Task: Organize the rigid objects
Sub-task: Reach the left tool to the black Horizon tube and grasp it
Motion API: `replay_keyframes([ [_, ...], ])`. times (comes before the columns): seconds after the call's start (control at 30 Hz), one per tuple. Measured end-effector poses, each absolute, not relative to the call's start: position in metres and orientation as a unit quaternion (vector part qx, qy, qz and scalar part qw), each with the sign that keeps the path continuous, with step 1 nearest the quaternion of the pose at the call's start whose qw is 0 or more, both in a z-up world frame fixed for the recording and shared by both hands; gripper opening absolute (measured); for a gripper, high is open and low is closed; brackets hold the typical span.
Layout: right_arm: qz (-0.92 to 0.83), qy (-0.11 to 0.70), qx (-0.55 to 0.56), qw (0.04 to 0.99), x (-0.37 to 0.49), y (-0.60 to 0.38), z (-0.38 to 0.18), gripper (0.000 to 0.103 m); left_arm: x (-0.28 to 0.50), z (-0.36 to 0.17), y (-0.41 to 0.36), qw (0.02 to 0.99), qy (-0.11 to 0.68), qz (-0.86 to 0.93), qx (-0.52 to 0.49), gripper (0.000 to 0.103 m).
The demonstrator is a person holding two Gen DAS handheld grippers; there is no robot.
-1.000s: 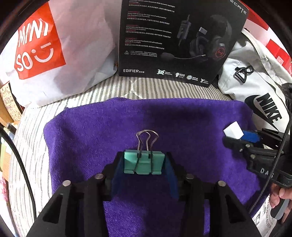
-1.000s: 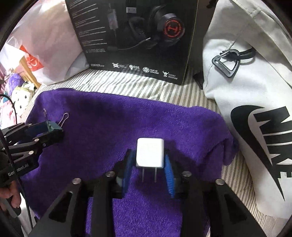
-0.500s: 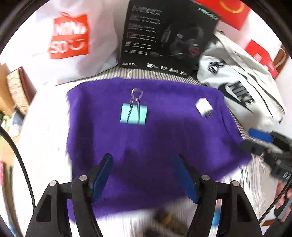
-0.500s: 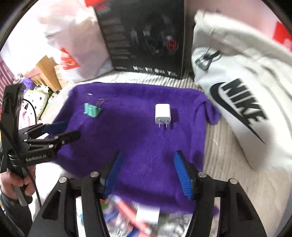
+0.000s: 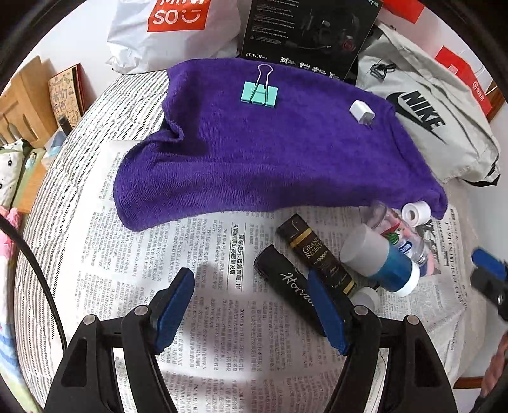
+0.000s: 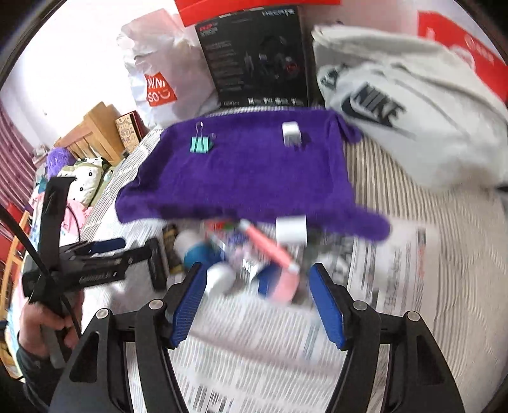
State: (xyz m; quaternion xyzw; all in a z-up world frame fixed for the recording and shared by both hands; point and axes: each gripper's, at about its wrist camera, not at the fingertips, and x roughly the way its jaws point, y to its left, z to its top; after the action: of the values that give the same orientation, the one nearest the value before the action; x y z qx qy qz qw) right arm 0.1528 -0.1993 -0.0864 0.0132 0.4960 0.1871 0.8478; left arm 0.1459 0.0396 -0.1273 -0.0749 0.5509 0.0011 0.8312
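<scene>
Blue pads: both grippers are standing wide apart with nothing between the fingers; the left gripper (image 5: pixel 250 305) is hovering over the newspaper (image 5: pixel 197 254) just on the near side of the purple towel (image 5: pixel 270 152), and the right gripper (image 6: pixel 257 301) is hovering over the same paper, its picture blurring with motion.
Step in hand: judging by the empty grippers and the pile, each hand is going for a next item to carry to the towel.
Doing it well: the left gripper is sitting closest to the two black tubes (image 5: pixel 304 273) below the towel's near edge; taking one across its narrow width, near the middle, should be steadier than pinching an end. The round bottles look prone to rolling, so closing square across the body is wiser.
Right side: the pink pen (image 6: pixel 270 247) and a white roll (image 6: pixel 290 228) are lying just below the towel's near edge, ahead of the right fingers; blur is hiding the rest, so waiting for a steady aim seems sensible.
Already on the towel: the green binder clip (image 5: pixel 258 93) is lying toward the far left, and the white charger plug (image 5: pixel 362 112) toward the far right, well apart.
Still off the towel: a blue bottle with a grey cap (image 5: pixel 377 257), a clear bottle (image 5: pixel 397 232) and a white roll are crowding below the towel's near right corner.
Containers: a white shopping bag (image 5: pixel 171 31), a black headset box (image 5: pixel 304 28) and a grey Nike bag (image 5: pixel 428 114) are standing behind and right of the towel; what they are holding cannot be seen.
</scene>
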Motion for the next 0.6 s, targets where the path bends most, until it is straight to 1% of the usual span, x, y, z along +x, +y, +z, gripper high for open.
replay_keyframes([
  [0.2, 0.164, 0.501, 0.035, 0.849, 0.132, -0.217, -0.093, 0.066, 0.156, -0.136, 0.019, 0.827, 0.560, 0.017, -0.054, 0.073],
  [0.37, 0.161, 0.498, 0.048, 0.851, 0.126, -0.222, -0.092, 0.066, 0.155, -0.140, 0.003, 0.828, 0.561, 0.019, -0.012, 0.075],
  [0.6, 0.168, 0.496, 0.046, 0.850, 0.123, -0.221, -0.095, 0.067, 0.125, -0.137, 0.025, 0.830, 0.557, 0.017, -0.011, 0.075],
])
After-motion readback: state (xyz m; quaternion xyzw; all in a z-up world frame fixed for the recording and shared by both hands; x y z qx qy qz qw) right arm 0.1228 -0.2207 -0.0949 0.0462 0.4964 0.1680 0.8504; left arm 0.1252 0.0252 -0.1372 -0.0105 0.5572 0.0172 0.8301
